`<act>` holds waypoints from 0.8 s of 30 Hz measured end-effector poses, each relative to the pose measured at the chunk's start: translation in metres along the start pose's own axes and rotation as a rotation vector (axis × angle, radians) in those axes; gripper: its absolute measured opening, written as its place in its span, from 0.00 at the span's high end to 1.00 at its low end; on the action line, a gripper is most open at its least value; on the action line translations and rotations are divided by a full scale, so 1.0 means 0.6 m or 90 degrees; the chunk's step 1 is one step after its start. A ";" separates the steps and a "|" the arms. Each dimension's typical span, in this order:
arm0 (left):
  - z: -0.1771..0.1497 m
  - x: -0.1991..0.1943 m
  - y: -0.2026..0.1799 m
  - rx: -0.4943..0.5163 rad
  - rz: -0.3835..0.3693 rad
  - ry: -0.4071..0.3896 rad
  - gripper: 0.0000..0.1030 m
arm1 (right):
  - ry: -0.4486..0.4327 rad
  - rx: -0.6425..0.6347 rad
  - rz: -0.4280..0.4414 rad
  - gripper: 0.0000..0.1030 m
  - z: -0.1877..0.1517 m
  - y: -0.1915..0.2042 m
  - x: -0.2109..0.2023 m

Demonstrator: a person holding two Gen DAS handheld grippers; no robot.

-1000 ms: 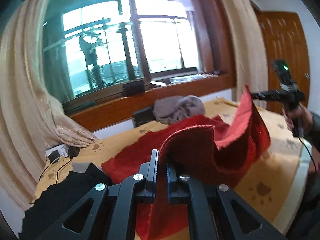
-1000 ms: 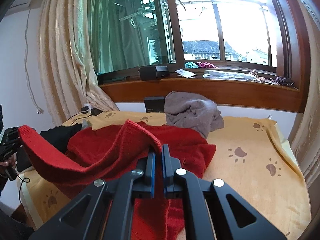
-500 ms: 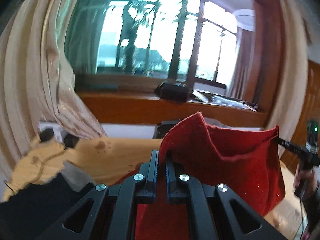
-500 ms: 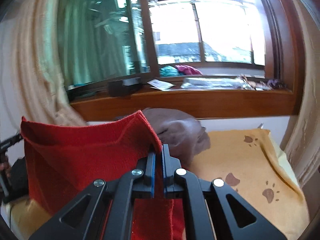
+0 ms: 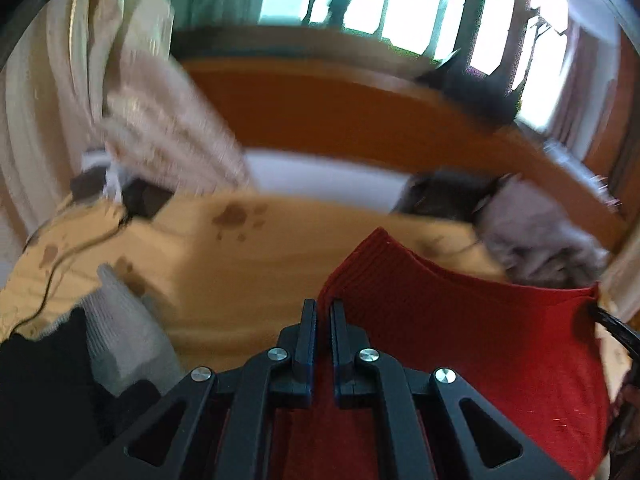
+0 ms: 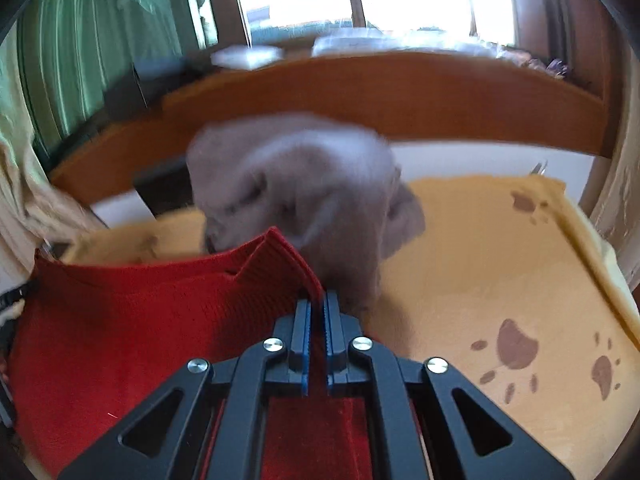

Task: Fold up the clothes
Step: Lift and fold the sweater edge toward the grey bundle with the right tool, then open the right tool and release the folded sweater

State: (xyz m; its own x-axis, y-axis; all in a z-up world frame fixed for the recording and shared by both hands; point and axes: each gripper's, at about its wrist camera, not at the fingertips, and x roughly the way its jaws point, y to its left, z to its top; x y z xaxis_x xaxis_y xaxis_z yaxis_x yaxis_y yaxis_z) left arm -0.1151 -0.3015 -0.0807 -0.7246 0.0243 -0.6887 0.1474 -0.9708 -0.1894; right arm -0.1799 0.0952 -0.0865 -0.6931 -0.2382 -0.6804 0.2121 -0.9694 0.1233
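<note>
A red knitted sweater [image 5: 460,320] hangs stretched between my two grippers over the bed. My left gripper [image 5: 323,308] is shut on one corner of it. My right gripper [image 6: 316,300] is shut on the other corner, and the sweater [image 6: 132,320] spreads away to its left. The sweater's ribbed edge runs taut between the two grips. Its lower part drops out of sight behind the gripper bodies. Both views are blurred by motion.
The bed has a yellow paw-print blanket [image 6: 500,272]. A grey garment [image 6: 304,184] lies bunched at the far side, also in the left wrist view [image 5: 532,232]. Black and white clothes [image 5: 80,360] lie at the left. A wooden sill [image 6: 360,88], window and curtains stand behind.
Both grippers have tilted down towards the bed and carried the stretched sweater forward and lower. The views swung from the window down to the blanket. Both grips held.
</note>
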 end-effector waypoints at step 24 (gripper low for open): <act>-0.103 -0.212 -0.030 0.057 -0.073 -0.072 0.91 | -0.036 0.013 0.138 0.68 -0.119 -0.086 -0.234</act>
State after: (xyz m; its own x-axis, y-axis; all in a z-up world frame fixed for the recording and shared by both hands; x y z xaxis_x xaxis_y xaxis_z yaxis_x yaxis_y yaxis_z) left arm 0.0159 -0.2725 -0.0330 -0.8049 0.1146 -0.5822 0.0025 -0.9805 -0.1965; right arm -0.0443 0.1826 -0.0490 -0.6706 -0.4431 -0.5950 0.3461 -0.8963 0.2773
